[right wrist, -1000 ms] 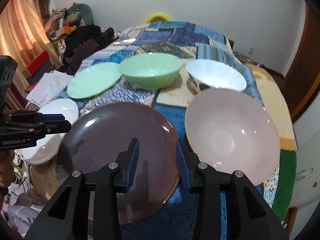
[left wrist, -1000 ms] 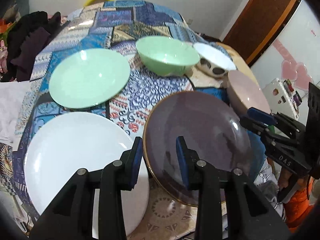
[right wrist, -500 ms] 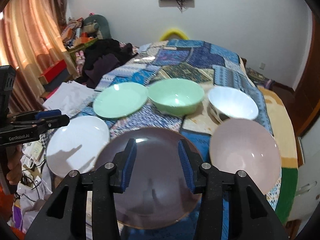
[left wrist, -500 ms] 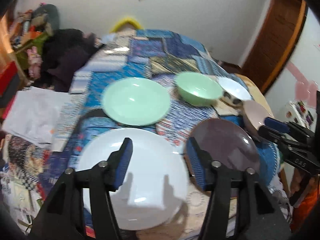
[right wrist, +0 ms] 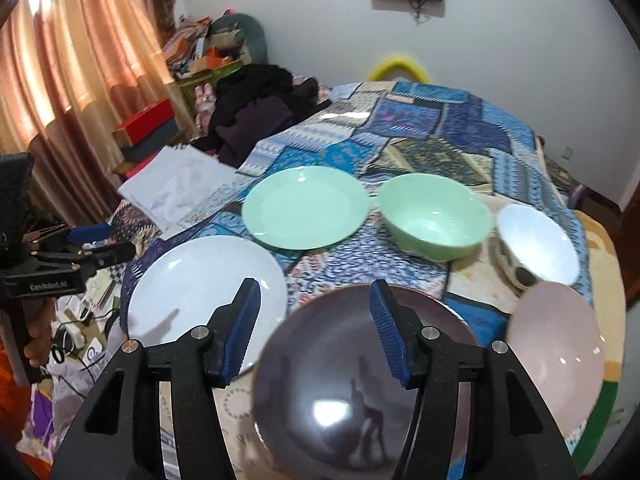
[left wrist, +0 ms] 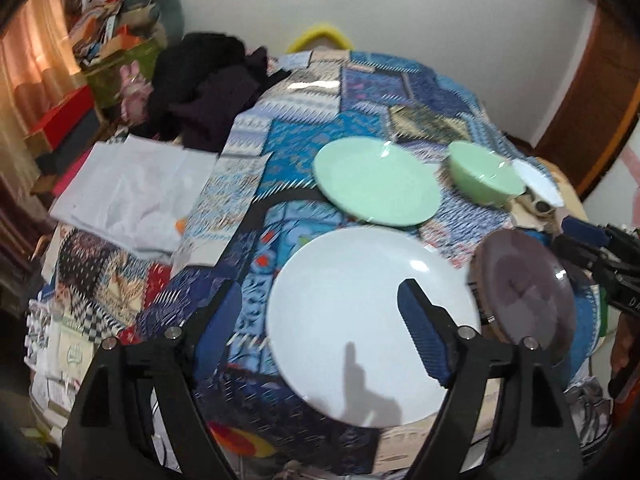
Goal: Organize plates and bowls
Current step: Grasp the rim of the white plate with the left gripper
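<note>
Item: white dinner plate (left wrist: 374,318), flat on the patchwork quilt (right wrist: 424,128), lying at 9 o'clock from the dark purple plate (right wrist: 360,384). Likely glazed ceramic or glass: stiff, smooth, slippery, breakable, moderately heavy. The soft bedding beneath should let a finger slip under the rim. Best hold: pinch the near rim edge-on, not the glossy face.

Item: dark purple plate, gold-edged, glossy, same handling judged. It lies at 3 o'clock from the white plate; the two rims sit very close.

Item: mint green plate (right wrist: 305,207), at 12 o'clock from the white plate, rims close or slightly overlapping; cannot tell which.

Items: mint green bowl (right wrist: 434,216), white bowl (right wrist: 538,242), pink bowl (right wrist: 556,356), ranged along the right side. Deep walls; grip over the rim.

Left gripper (left wrist: 320,326): jaws wide and opening, nothing between the pads; it hangs above the white plate's left rim, one finger over the plate, the other over quilt.

Right gripper (right wrist: 316,330): jaws moderately apart and opening, empty; poised above the far rim of the purple plate, touching nothing.
</note>
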### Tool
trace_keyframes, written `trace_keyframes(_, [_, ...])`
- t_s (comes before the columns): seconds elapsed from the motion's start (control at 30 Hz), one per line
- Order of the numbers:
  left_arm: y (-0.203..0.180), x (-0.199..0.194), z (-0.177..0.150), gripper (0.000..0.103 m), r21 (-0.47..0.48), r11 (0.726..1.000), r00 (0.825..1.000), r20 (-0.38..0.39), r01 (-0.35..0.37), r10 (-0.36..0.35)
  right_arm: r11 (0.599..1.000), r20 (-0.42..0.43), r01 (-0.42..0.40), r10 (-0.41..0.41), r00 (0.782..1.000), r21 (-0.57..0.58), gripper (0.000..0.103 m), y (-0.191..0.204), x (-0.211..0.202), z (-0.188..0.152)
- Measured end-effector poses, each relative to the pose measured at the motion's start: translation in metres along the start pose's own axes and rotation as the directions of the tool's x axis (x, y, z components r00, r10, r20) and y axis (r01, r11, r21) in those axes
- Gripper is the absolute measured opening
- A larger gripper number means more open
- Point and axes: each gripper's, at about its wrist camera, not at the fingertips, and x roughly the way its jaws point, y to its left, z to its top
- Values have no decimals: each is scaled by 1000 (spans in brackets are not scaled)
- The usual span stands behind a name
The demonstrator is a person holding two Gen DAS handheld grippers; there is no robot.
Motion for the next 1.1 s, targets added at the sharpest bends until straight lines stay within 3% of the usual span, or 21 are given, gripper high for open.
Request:
trace_keyframes(0.4, [26,41,-32,80,-56,998,989,-142,20,-27,996,-148,-78,71,986,-38,53,12,57,11])
trace_keyframes(0.7, [34,62,-48,54,-110,990,965,-238,84,-109,992,-238,-123,113,965,-27,53,16,92,12])
trace_keyframes(0.83, [34,59,-50,42,-121,985,959,-242,123,-149,990,-277,-139,124,953,-35,39,19,104,12])
trace_keyframes(1.1, [25,57,-52,35,-111,979,948,-254,169,-192,989,-335,-147,130,933,-26,30,21,124,9])
